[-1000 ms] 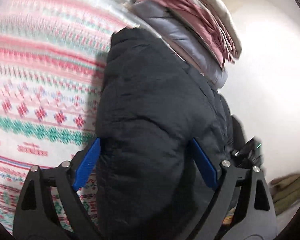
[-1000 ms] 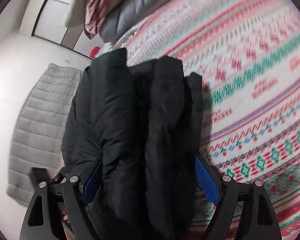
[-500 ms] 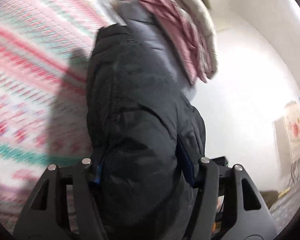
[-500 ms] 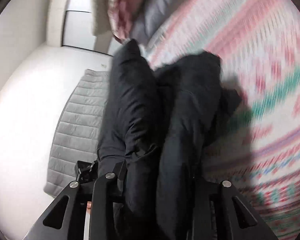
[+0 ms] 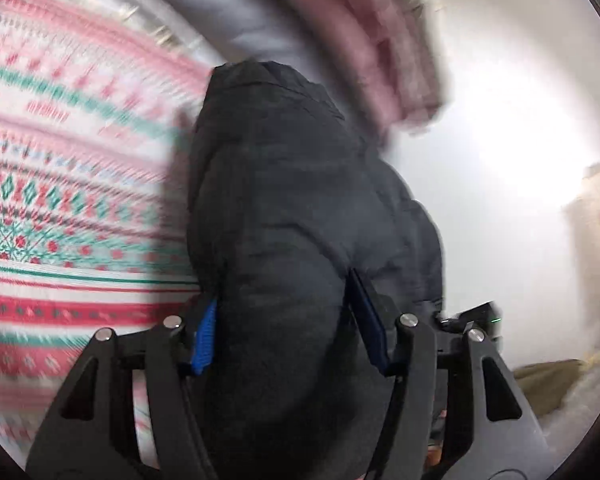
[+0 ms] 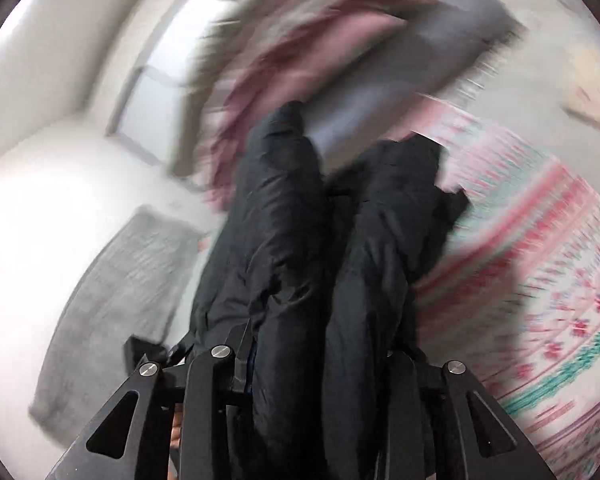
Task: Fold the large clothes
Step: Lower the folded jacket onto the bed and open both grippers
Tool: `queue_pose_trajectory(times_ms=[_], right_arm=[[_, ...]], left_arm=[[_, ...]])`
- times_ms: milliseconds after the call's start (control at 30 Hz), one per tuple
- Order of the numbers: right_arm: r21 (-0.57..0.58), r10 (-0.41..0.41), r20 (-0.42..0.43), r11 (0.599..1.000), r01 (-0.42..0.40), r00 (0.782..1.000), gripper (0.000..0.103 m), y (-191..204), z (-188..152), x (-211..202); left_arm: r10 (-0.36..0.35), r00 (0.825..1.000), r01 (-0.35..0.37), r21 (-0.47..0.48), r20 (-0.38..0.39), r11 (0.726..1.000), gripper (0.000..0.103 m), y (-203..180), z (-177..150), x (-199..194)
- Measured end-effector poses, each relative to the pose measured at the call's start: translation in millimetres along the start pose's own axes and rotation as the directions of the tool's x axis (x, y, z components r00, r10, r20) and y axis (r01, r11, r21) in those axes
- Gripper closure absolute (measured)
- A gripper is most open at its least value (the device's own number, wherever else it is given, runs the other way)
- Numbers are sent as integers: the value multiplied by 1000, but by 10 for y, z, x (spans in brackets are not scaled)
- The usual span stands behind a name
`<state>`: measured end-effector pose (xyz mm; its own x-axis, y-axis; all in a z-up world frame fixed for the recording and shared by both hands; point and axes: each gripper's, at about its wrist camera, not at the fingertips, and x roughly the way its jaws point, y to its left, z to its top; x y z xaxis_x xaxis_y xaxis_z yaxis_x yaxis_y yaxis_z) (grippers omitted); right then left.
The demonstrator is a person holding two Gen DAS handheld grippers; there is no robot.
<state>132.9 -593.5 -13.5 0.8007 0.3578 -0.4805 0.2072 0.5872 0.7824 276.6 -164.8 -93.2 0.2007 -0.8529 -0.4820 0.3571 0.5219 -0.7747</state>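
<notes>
Over the patterned bed cover: both tools carry one folded garment clear of the surface.
Garment: black puffer jacket (image 5: pixel 300 216), bundled into thick vertical rolls, held between the two tools and raised above the bed cover (image 5: pixel 68 184).
Left gripper (image 5: pixel 292 332): clenched on the black puffer jacket; blue pads (image 5: pixel 205 336) press into the padding on both sides.
Right gripper (image 6: pixel 320 356): clamped on the same jacket, two fat folds bulging up between its jaws.
Step in hand: judged to be transfer of the folded bundle toward the stack of folded clothes (image 6: pixel 300 64) ahead; heavy blur suggests fast motion.
Next move: likely calls for lowering the bundle level onto or beside the stack, both ends together, then letting go only once the weight rests, so the folds do not spring apart.
Jacket material: matte, slightly crinkled shell, quilted and air-filled; springy, likely to re-expand when released.
Bed cover: knit-look print, red, pink and teal bands on white.
Stack: pink, grey and cream layers, soft, blurred.
Floor item: grey quilted mat (image 6: pixel 112 304), flat, ribbed stitching, lying well apart to the left.
</notes>
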Motion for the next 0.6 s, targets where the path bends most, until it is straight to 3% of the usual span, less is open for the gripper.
queue_pose_trajectory(times_ms=[33, 67, 133, 233, 333, 433, 600], right_arm=[[28, -60, -19, 998, 61, 998, 60, -156, 3, 136], [49, -110, -46, 992, 113, 993, 49, -349, -19, 266], [122, -55, -61, 991, 62, 997, 39, -699, -122, 455], [151, 23, -10, 988, -21, 1000, 39, -848, -201, 460], [117, -26, -11, 993, 27, 1000, 35, -706, -206, 516], [66, -153, -1, 986, 153, 988, 33, -402, -168, 417], [-70, -350, 81, 932, 355, 933, 33, 24, -198, 31]], left_arm=[[-8, 1000, 8, 5, -6, 1000, 25, 83, -29, 88], [-28, 999, 28, -10, -17, 1000, 23, 169, -50, 149], [-41, 999, 41, -16, -26, 999, 22, 196, -53, 147], [2, 999, -1, 20, -36, 1000, 19, 125, -11, 127], [65, 997, -63, 32, -50, 997, 19, -4, 69, 83], [155, 987, -152, 72, -46, 986, 19, -127, 59, -29], [295, 955, -287, 214, -10, 934, 19, -487, -130, -318]])
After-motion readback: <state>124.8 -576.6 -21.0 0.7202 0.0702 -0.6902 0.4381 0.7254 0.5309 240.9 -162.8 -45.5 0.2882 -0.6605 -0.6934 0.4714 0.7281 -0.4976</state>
